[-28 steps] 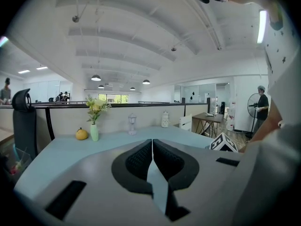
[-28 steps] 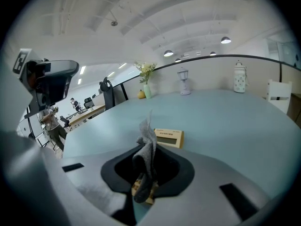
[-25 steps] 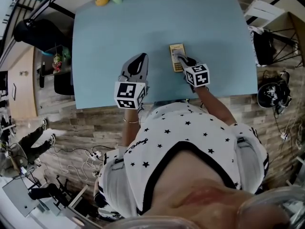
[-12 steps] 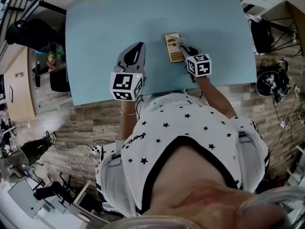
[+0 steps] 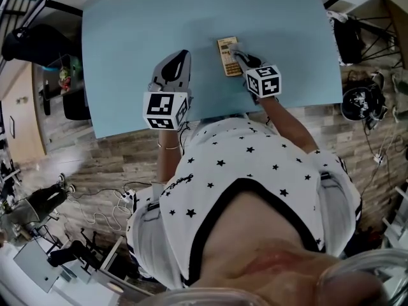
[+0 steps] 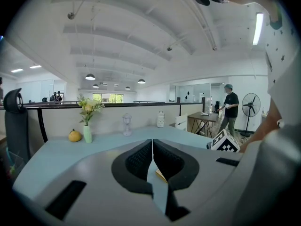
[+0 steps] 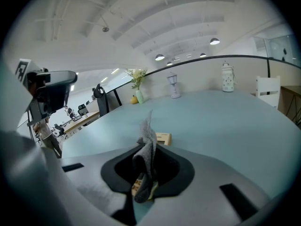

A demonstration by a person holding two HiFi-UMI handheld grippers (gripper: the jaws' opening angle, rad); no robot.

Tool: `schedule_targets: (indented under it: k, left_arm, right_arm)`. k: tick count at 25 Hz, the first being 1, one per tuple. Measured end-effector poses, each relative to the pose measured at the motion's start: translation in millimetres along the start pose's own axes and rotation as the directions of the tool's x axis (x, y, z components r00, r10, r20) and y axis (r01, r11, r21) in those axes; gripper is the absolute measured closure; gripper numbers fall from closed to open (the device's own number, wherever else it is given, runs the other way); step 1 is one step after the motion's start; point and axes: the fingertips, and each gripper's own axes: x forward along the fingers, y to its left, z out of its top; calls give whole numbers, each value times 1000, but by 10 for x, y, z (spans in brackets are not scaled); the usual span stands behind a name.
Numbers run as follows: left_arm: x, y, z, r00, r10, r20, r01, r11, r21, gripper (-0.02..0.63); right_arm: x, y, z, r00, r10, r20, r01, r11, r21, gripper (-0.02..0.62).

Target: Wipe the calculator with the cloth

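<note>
A small yellow calculator point(image 5: 225, 57) lies flat on the light blue table point(image 5: 127, 37). My right gripper point(image 5: 236, 53) reaches over the calculator's right side and is shut on a grey cloth point(image 7: 147, 142). The cloth stands up between the jaws and hangs down onto the calculator point(image 7: 162, 138). My left gripper point(image 5: 183, 55) hovers over the table to the left of the calculator, apart from it. In the left gripper view its black pads point(image 6: 138, 160) meet with nothing between them, and a sliver of the calculator point(image 6: 161, 175) shows behind.
At the table's far edge stand a vase of flowers point(image 6: 87, 121), an orange fruit point(image 6: 74, 136), a small lamp point(image 6: 127, 125) and a white jar point(image 6: 161, 119). The near table edge point(image 5: 210, 115) runs just behind both grippers. A person point(image 6: 230, 107) stands far off.
My right gripper has slid the cloth a little along the calculator's right side, toward its far end. The left gripper has stayed shut in about the same place.
</note>
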Motion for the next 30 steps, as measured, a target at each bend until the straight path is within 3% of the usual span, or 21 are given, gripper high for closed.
schedule_targets:
  k: [6, 12, 18, 30]
  left_arm:
    - [15, -10, -8, 1000, -3, 2, 3, 1000, -3, 575]
    - [14, 1, -9, 1000, -5, 3, 5, 1000, -5, 575]
    - [29, -19, -13, 1000, -21, 2, 21, 1000, -2, 575]
    - [141, -174, 52, 997, -76, 8, 76, 997, 21, 575]
  right_arm:
    - [38, 490, -104, 992, 122, -36, -124, 991, -57, 551]
    - [68, 668, -308, 984, 157, -87, -164, 983, -81, 551]
    - [43, 564, -288, 990, 120, -71, -124, 990, -66, 551]
    - [-184, -41, -289, 999, -36, -20, 37, 998, 57, 551]
